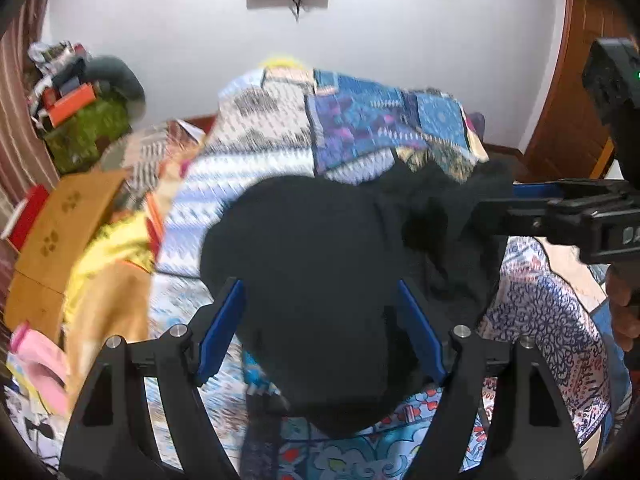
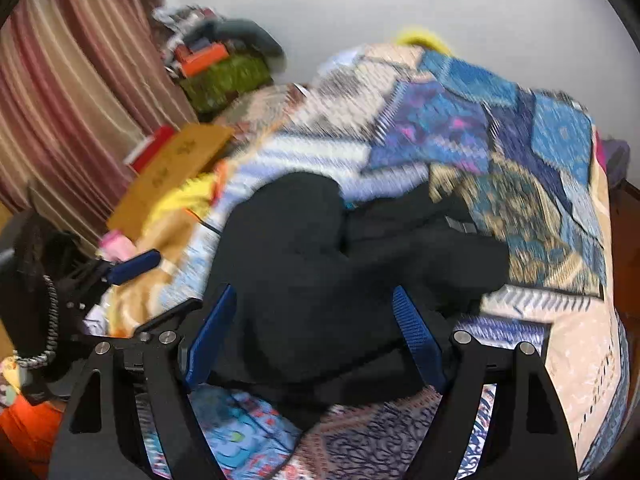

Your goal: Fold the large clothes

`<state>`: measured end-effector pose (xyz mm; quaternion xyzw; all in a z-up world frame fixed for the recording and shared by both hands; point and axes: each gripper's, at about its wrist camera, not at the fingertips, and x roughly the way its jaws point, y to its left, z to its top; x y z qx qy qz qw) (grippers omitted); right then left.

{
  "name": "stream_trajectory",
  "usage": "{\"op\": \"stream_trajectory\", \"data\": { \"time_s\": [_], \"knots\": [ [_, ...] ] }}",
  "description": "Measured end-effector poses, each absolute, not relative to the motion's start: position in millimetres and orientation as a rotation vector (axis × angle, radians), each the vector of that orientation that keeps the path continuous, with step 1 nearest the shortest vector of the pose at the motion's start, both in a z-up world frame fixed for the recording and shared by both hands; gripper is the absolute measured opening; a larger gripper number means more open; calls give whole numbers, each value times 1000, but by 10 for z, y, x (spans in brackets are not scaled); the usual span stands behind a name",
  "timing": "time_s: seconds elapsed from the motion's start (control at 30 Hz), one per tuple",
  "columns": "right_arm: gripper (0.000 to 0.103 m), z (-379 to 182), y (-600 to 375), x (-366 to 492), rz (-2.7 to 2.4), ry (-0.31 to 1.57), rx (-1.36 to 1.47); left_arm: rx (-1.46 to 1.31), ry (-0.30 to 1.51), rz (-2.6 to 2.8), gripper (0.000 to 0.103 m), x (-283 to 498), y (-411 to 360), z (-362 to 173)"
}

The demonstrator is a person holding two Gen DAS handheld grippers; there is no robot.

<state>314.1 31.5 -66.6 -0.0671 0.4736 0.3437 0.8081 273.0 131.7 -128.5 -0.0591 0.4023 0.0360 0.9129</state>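
Note:
A large black garment (image 1: 312, 224) lies bunched on a patchwork bedspread (image 1: 360, 128). My left gripper (image 1: 320, 284) hovers over the garment's near end, its blue pads (image 1: 222, 328) wide apart. The cloth shows between them but neither pad presses on it. In the right wrist view the same garment (image 2: 304, 232) spreads out under my right gripper (image 2: 313, 288), which is also open and empty. The right gripper (image 1: 532, 196) reaches in from the right edge of the left wrist view, at the garment's far side. The left gripper's blue fingers (image 2: 136, 266) show at the left of the right wrist view.
A flat brown cardboard box (image 1: 68, 224), yellow cloth (image 1: 116, 240) and pink items (image 1: 40, 364) crowd the bed's left side. A green bag with clutter (image 1: 88, 132) and a striped curtain (image 2: 72, 80) stand behind them. A wooden door (image 1: 572, 100) is at the right. A hand (image 1: 624, 304) holds the right gripper.

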Motion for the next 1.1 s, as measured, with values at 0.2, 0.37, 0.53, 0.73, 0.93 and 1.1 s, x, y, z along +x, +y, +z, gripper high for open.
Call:
{"op": "stream_trajectory", "data": {
  "time_s": [0.2,0.37,0.53,0.73,0.93,1.1],
  "knots": [
    [80,-1117,-91,3330,706,1177,-59,-175,905,39,77,2809,1179,-1634],
    [84,-1400,-232,3327,696,1255,-44,-143,907,56,82,2766,1054,-1799],
    [84,-1227,-223,3281,700,1233,-66,-122,894,51,82,2725,1098,-1669],
    [84,-979,-306,3289,716,1176,-61,-173,771,196,82,2577,1494,-1426],
    [84,-863,-443,3412,701,1160,-23,-327,806,238,82,2626,1954,-1513],
    [86,-826,-534,3588,678,1148,67,-503,891,165,82,2697,2164,-1816]
  ]
}}
